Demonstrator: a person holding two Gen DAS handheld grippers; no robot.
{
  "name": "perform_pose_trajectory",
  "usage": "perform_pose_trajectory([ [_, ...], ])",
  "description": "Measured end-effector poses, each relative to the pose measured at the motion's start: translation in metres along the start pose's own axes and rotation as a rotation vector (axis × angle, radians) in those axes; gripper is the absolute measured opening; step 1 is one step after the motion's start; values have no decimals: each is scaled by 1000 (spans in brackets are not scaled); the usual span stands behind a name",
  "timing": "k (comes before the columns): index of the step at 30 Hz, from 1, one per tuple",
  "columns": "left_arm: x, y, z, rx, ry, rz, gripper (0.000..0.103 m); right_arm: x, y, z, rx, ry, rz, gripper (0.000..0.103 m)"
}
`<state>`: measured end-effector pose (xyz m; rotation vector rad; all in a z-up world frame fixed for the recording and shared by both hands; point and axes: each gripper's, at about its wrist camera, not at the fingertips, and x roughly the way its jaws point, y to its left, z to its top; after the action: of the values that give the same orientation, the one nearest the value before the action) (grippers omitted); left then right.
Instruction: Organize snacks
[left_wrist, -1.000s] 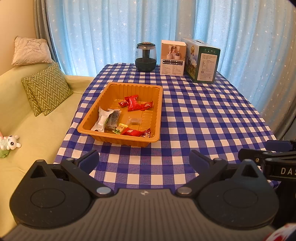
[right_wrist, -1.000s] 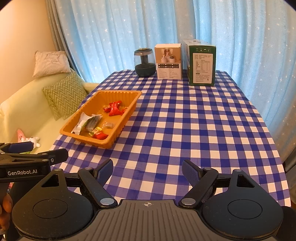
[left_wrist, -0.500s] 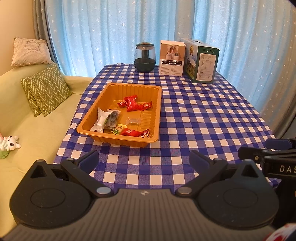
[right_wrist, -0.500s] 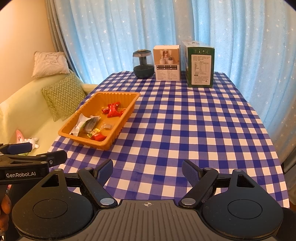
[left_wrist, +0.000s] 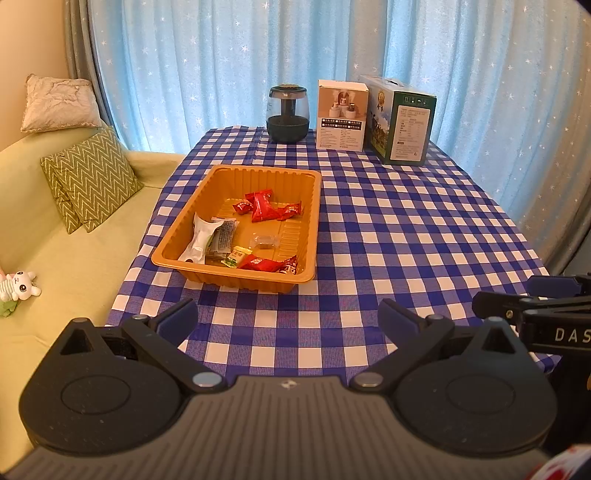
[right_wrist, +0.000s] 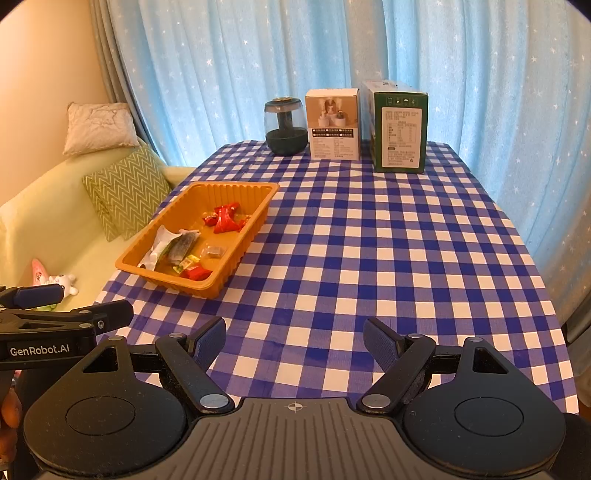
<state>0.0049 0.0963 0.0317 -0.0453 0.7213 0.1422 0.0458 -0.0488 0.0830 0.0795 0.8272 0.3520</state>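
Bench: blue-and-white checked cloth (left_wrist: 399, 236) covers it; the right half of both frames is bare cloth.
Room: blue starred curtains (right_wrist: 461, 55) behind; green sofa (left_wrist: 55, 258) at left, touching the bench's left edge.
Tray: orange tray (left_wrist: 255, 282) left of centre, near the left edge.
Snacks: wrapped snacks (left_wrist: 264, 210) lie inside the tray.
Far edge: dark jar (right_wrist: 286, 127) and 2 boxes (right_wrist: 334, 123) stand upright in a row.
Left claw (left_wrist: 288, 319): wide, nothing between its fingers, over the near edge.
Right claw (right_wrist: 295, 341): wide, empty, lower centre.
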Motion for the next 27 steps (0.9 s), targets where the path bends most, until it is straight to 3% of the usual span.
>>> perform_pose_trajectory([
  [27,0,-1,-1,2,0,0,103,1,2,0,0,2,-2,81],
])
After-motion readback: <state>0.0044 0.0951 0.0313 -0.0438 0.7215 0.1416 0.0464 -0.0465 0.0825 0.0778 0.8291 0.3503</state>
